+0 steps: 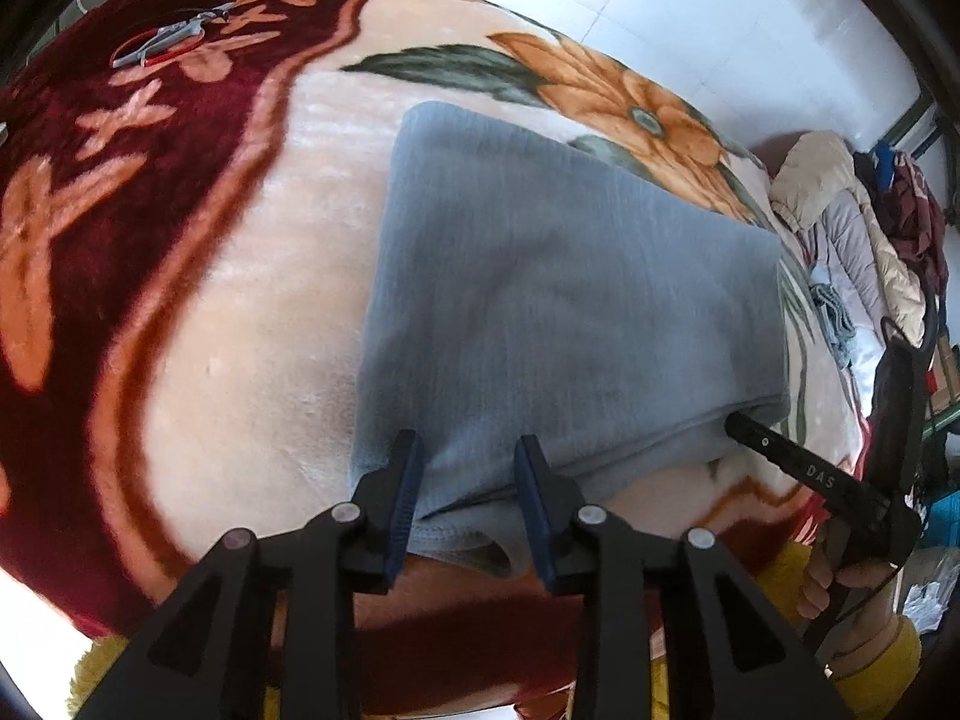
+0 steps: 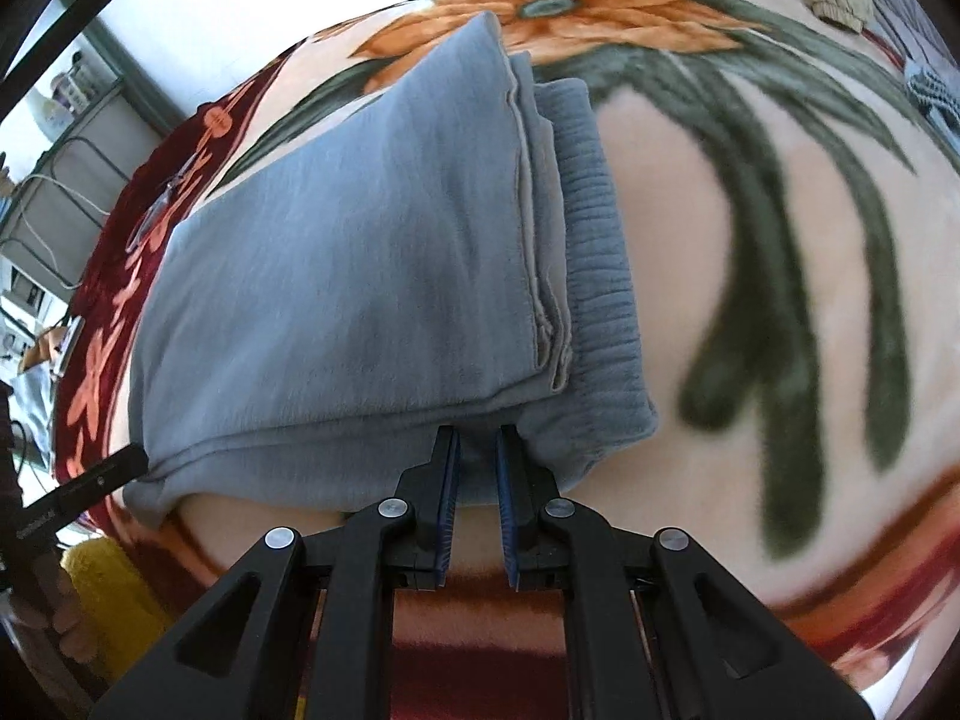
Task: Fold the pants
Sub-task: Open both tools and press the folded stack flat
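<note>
Grey-blue pants (image 1: 558, 276) lie folded into a thick rectangle on a floral blanket (image 1: 252, 300). In the right wrist view the ribbed waistband (image 2: 600, 252) shows beside the folded leg hems. My left gripper (image 1: 471, 450) stands over the pants' near edge. Its blue pads are apart and the fabric lies loosely between them. My right gripper (image 2: 477, 438) is shut on the pants (image 2: 336, 276) at their near edge, with a pinch of grey cloth between the pads. The right gripper's finger (image 1: 780, 456) also appears at the pants' near right corner, and the left one's finger (image 2: 102, 477) at the far left.
A red-handled tool (image 1: 174, 39) lies on the blanket's dark red border, far left. A heap of jackets and clothes (image 1: 840, 210) sits at the right. A hand in a yellow sleeve (image 1: 870, 654) holds the right gripper. White floor (image 1: 690, 12) lies beyond the bed; shelves (image 2: 72, 96) stand left.
</note>
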`<control>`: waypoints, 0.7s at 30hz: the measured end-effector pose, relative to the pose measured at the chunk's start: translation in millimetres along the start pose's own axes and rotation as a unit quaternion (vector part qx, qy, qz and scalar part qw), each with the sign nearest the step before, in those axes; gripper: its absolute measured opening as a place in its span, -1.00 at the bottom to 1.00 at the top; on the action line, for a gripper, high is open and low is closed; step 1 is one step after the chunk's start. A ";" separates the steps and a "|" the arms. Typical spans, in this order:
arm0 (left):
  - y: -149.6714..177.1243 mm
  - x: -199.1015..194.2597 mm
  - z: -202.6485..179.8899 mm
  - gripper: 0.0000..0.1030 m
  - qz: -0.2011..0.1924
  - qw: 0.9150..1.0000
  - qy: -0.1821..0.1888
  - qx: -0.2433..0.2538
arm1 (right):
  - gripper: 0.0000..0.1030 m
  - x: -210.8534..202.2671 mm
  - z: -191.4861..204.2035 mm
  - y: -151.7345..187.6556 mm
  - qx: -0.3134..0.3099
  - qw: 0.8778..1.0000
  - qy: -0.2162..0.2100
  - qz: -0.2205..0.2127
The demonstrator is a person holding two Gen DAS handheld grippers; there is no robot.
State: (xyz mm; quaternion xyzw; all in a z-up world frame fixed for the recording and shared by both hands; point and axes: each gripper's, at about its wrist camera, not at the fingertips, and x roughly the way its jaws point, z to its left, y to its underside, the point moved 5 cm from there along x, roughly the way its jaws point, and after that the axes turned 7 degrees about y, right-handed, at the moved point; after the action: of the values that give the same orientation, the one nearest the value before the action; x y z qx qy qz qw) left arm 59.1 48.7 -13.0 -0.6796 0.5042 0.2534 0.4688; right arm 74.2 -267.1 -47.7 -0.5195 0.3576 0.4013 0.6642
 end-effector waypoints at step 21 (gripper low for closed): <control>-5.9 -32.4 -1.8 0.28 -0.017 0.999 0.023 -0.030 | -0.41 -37.2 38.8 3.4 -0.048 0.998 0.037 -0.009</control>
State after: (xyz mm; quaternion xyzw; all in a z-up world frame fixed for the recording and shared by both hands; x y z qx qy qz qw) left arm 52.6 61.9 16.6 -0.7074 0.4954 0.2451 0.4406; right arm 57.7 -234.7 -7.9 -0.5685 0.3576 0.3923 0.6285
